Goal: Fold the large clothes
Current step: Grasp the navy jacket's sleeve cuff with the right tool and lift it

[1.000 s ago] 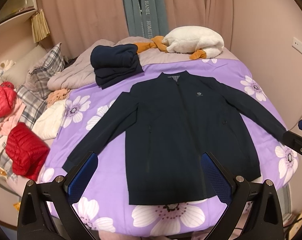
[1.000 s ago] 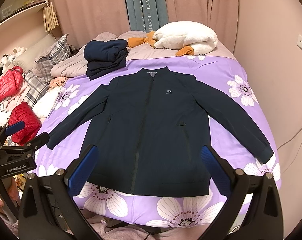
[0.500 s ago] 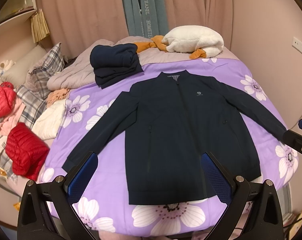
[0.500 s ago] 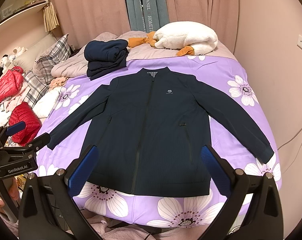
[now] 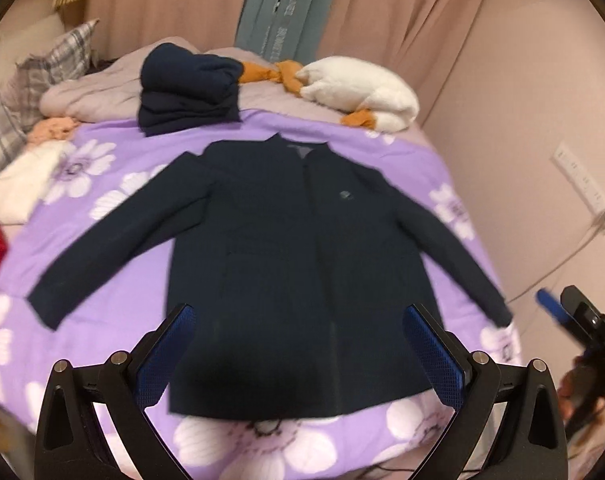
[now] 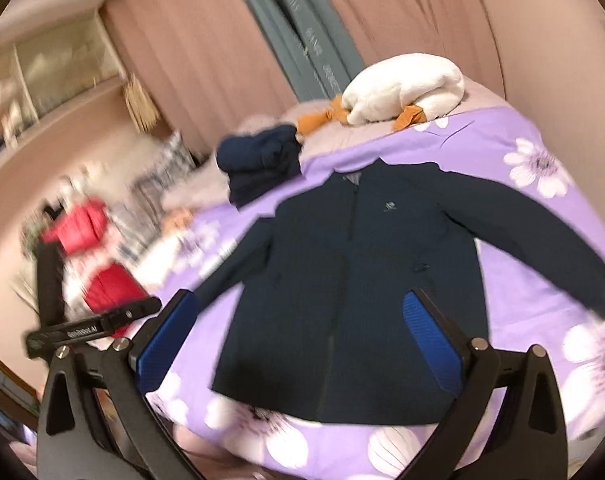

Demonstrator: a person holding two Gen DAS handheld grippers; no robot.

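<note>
A dark navy zip jacket (image 5: 294,264) lies flat, front up, on the purple flowered bedspread (image 5: 102,320), both sleeves spread outwards. It also shows in the right wrist view (image 6: 354,280). My left gripper (image 5: 300,354) is open and empty above the jacket's bottom hem. My right gripper (image 6: 298,350) is open and empty, tilted, above the hem too. The right gripper shows at the right edge of the left wrist view (image 5: 574,312). The left gripper shows at the left of the right wrist view (image 6: 94,324). Both views are blurred.
A stack of folded navy clothes (image 5: 188,88) sits at the bed's head beside a white and orange plush (image 5: 362,92). Red jackets (image 6: 94,256), plaid fabric and pale clothes pile along the left side. A wall with a socket (image 5: 582,188) runs close on the right.
Both grippers have moved: the left has come closer and shifted right over the jacket, the right has swung and tilted sharply. Both stay open. The jacket has not moved.
</note>
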